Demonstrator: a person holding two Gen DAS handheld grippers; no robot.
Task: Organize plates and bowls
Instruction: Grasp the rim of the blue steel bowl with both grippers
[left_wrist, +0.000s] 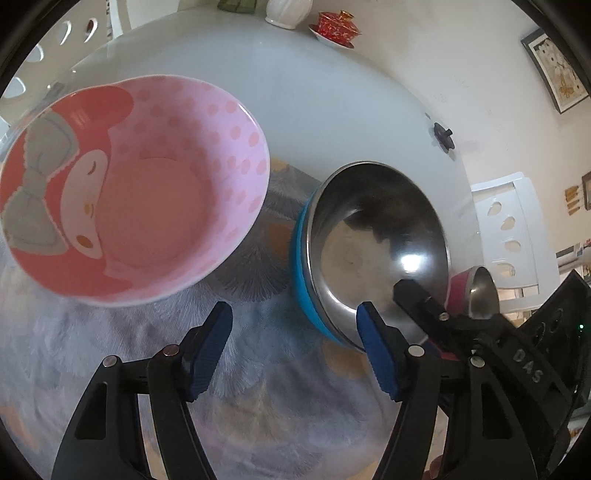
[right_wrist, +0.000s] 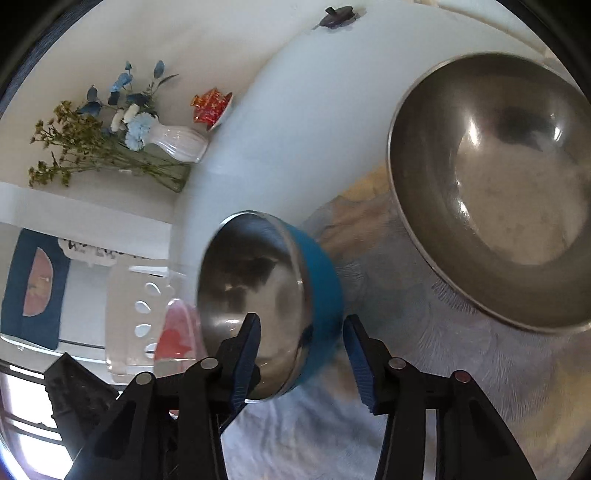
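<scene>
Left tool (left_wrist: 293, 347): jaws spread apart, nothing held, hovering over the patterned cloth (left_wrist: 258, 406) on the table (left_wrist: 332, 92). A pink cartoon bowl (left_wrist: 133, 188) is seen ahead and to its left, tilted, interior facing the camera; whether it rests on the cloth cannot be told.

Right tool (right_wrist: 301, 354): jaws straddle the rim of the blue-sided steel bowl (right_wrist: 258, 295), one finger inside, one outside the blue wall. A gap is visible beside the outer finger, so the jaws are read as apart, not clamped. The bowl is tipped on edge, interior facing left in the right wrist view; the frame is motion-blurred there. In the left wrist view the same bowl (left_wrist: 369, 240) is seen just right of the left tool, with a right finger (left_wrist: 413, 295) reaching into it.

A large steel bowl (right_wrist: 509, 199) sits on the cloth right of the blue one, apart from it. A small pink-sided steel bowl (left_wrist: 476, 291) is partly hidden behind the right tool.

At the table's far edge: white vase (right_wrist: 181, 144) with flowers, red lidded cup (right_wrist: 210, 107) on a saucer.
</scene>
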